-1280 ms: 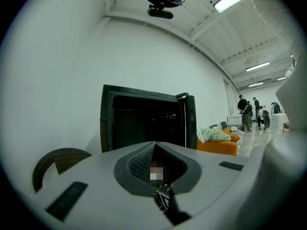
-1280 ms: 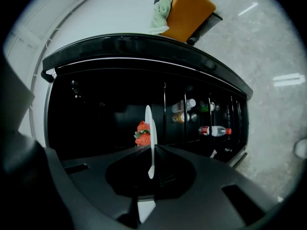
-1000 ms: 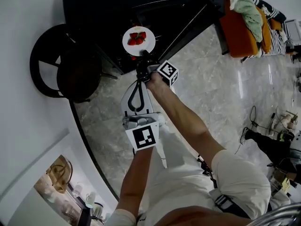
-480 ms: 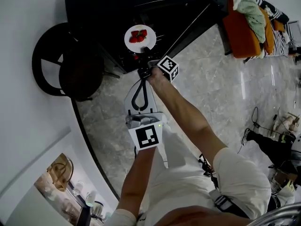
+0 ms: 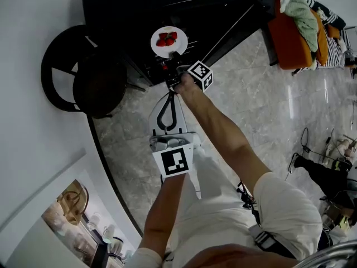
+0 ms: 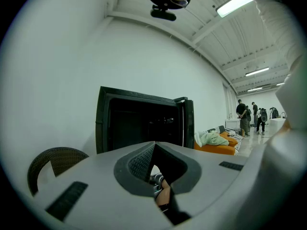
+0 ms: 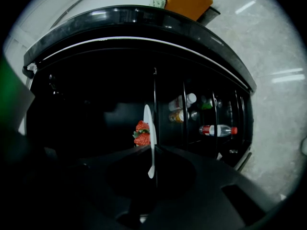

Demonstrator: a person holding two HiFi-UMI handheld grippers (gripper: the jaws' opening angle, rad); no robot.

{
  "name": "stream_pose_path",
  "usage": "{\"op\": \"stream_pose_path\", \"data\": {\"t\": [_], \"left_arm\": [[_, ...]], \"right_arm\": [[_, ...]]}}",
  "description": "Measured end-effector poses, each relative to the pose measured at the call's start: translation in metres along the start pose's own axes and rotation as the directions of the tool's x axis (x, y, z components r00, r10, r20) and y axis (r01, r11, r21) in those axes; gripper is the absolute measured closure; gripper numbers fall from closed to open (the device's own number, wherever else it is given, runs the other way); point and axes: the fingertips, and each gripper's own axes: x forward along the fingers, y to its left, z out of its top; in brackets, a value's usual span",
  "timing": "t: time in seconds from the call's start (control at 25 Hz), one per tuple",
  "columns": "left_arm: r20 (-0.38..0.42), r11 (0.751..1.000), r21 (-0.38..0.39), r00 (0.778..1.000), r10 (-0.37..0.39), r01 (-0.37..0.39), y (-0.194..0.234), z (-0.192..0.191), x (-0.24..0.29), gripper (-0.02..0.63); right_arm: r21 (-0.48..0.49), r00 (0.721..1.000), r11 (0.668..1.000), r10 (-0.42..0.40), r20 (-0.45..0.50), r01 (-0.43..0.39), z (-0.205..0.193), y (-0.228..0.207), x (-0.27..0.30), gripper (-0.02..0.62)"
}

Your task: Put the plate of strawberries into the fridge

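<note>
A white plate (image 5: 168, 41) carrying a few red strawberries (image 5: 167, 38) hangs in front of the open black fridge (image 5: 145, 7). My right gripper (image 5: 174, 65) is shut on the plate's near rim. In the right gripper view the plate (image 7: 148, 123) shows edge-on between the jaws, with the strawberries (image 7: 142, 133) on its left side and the dark fridge interior (image 7: 86, 104) behind. My left gripper (image 5: 167, 96) is held back near the body, behind the right hand, its jaws together on nothing. Its own view looks at the fridge (image 6: 139, 123) from a distance.
The fridge door (image 7: 218, 128) stands open to the right, its shelves holding several bottles. A dark wicker chair (image 5: 83, 77) sits left of the fridge against the white wall. An orange sofa (image 5: 298, 32) with clothes lies at the right. People (image 6: 242, 116) stand far off.
The right gripper and the plate have edged a little further toward the fridge. The left gripper has stayed about where it was.
</note>
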Motion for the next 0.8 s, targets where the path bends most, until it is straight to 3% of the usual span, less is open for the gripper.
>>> {"op": "stream_pose_path", "data": {"t": [0.64, 0.8], "left_arm": [[-0.003, 0.999, -0.016, 0.999, 0.033, -0.033, 0.015, -0.004, 0.003, 0.606], [-0.001, 1.0, -0.013, 1.0, 0.028, -0.028, 0.013, -0.003, 0.005, 0.606]], "right_arm": [[0.008, 1.0, 1.0, 0.006, -0.003, -0.006, 0.002, 0.004, 0.018, 0.572], [0.027, 0.999, 0.999, 0.043, 0.003, -0.043, 0.003, 0.005, 0.018, 0.511]]}}
